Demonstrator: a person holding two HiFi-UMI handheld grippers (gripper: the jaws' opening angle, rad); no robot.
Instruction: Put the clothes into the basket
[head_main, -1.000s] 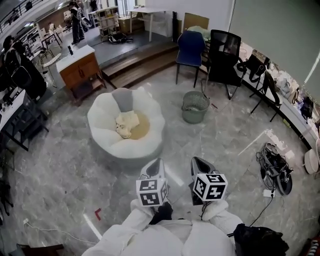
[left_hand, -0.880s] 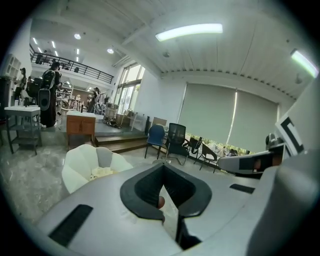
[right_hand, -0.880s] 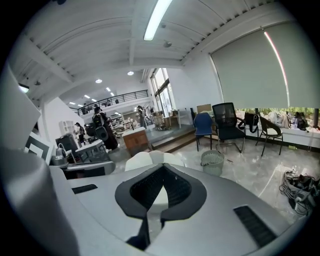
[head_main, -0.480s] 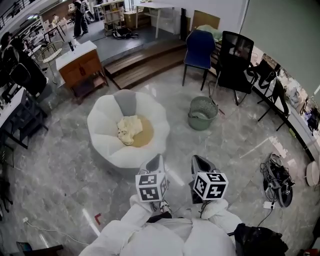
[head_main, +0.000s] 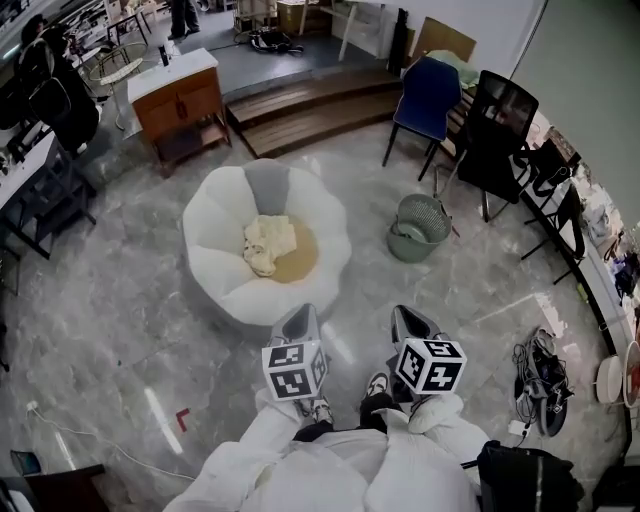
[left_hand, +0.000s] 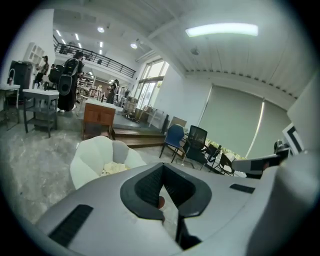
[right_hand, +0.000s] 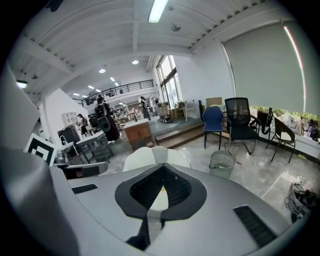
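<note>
The person has walked forward since the earlier picture. The white puffy chair (head_main: 225, 290) and the green basket (head_main: 417, 228) now sit a bit nearer, and a shoe (head_main: 376, 384) shows on the floor between the two tongs.

In the head view, the left gripper (head_main: 300, 322) and the right gripper (head_main: 412, 324) are held out side by side, near the person. Both point toward the far side of the room. The pale yellow clothes (head_main: 268, 243) lie in a heap in the middle of the white puffy chair, far from both tongs. The green basket stands on the floor to the right of the chair, apart from it. No clothes show inside it. A blue chair (head_main: 428, 85) and a black chair (head_main: 500, 120) stand farther back on the right.

In the left gripper view, the left gripper (left_hand: 162, 170) has its tongs pressed together, with nothing pinched. The clothes (left_hand: 114, 168) peek out on the chair (left_hand: 92, 155), ahead and to the left.

In the right gripper view, the right gripper (right_hand: 162, 172) is also pressed together and holds nothing. The chair (right_hand: 155, 156) is straight ahead and the basket (right_hand: 222, 162) is to the right.

So the job has hardly begun. The clothes are not picked up yet. The person likely has to get to the chair, open the tongs, grab the clothes and carry them to the basket.
</note>
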